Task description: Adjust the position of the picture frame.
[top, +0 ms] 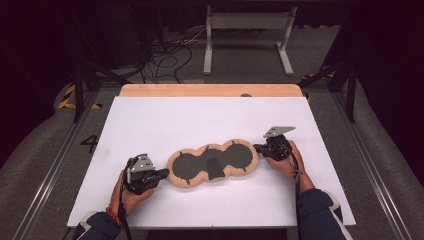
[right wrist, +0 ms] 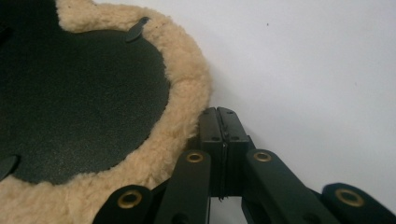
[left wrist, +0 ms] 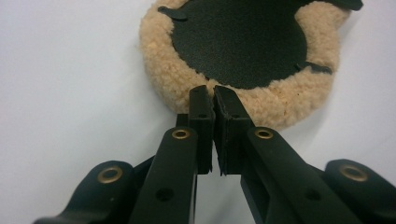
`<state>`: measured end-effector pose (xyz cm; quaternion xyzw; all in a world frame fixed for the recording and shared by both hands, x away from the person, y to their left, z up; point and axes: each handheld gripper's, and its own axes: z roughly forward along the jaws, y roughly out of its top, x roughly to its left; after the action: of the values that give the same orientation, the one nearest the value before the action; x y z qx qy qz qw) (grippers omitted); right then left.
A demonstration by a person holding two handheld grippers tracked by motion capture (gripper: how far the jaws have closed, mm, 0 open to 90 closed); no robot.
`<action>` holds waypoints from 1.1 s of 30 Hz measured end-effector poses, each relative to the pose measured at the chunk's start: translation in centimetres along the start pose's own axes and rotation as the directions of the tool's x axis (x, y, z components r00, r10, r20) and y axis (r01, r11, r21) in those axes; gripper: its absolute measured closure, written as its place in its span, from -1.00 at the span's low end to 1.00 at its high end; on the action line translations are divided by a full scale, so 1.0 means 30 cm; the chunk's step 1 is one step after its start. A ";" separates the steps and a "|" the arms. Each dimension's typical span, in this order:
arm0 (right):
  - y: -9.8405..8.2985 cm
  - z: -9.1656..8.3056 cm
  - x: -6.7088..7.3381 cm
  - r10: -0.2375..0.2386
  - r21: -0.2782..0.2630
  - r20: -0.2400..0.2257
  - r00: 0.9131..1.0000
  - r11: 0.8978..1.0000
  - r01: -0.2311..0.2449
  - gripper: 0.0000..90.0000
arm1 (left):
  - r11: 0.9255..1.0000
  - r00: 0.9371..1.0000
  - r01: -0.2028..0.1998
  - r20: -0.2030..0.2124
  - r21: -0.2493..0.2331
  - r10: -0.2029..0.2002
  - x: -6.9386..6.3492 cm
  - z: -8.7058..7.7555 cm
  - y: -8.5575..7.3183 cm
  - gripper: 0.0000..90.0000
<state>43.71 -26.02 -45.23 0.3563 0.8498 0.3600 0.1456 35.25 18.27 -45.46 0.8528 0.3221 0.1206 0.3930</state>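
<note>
I judge the fleece pad (top: 212, 162) light and floppy, best pinched by its woolly rim at 9 and 3 o'clock, where my left gripper (top: 161, 174) and right gripper (top: 258, 148) sit closed and empty.

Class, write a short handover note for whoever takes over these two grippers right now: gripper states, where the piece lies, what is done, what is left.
Left gripper: jaws shut, tips at the fleece rim, apparently holding nothing.
Right gripper: jaws shut, beside the opposite end, whether touching is unclear.
Tan fleece three-lobed pad with black leather face: flat, face up, mid white table, between both grippers.
Done: grippers brought to both ends.
Left: probably grip both ends, then handle the pad.
</note>
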 end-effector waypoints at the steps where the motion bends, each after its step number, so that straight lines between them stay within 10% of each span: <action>1: -0.007 -0.008 0.003 0.000 0.002 0.005 1.000 1.000 0.000 1.00 | 1.000 1.000 -0.008 -0.002 0.002 0.008 0.005 0.006 0.008 0.91; 23: -0.126 -0.131 0.069 0.032 0.004 0.124 0.992 0.999 -0.033 0.89 | 1.000 1.000 -0.022 -0.019 -0.021 0.022 0.047 0.088 0.079 0.77; 33: -0.163 -0.192 0.098 0.052 -0.019 0.086 0.995 0.999 -0.050 0.76 | 0.998 0.998 -0.057 0.035 0.000 0.057 0.000 0.034 0.024 0.69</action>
<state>36.29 -29.23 -44.66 0.3919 0.8303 0.3550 0.1762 36.04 17.33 -45.60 0.8638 0.2910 0.1167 0.3943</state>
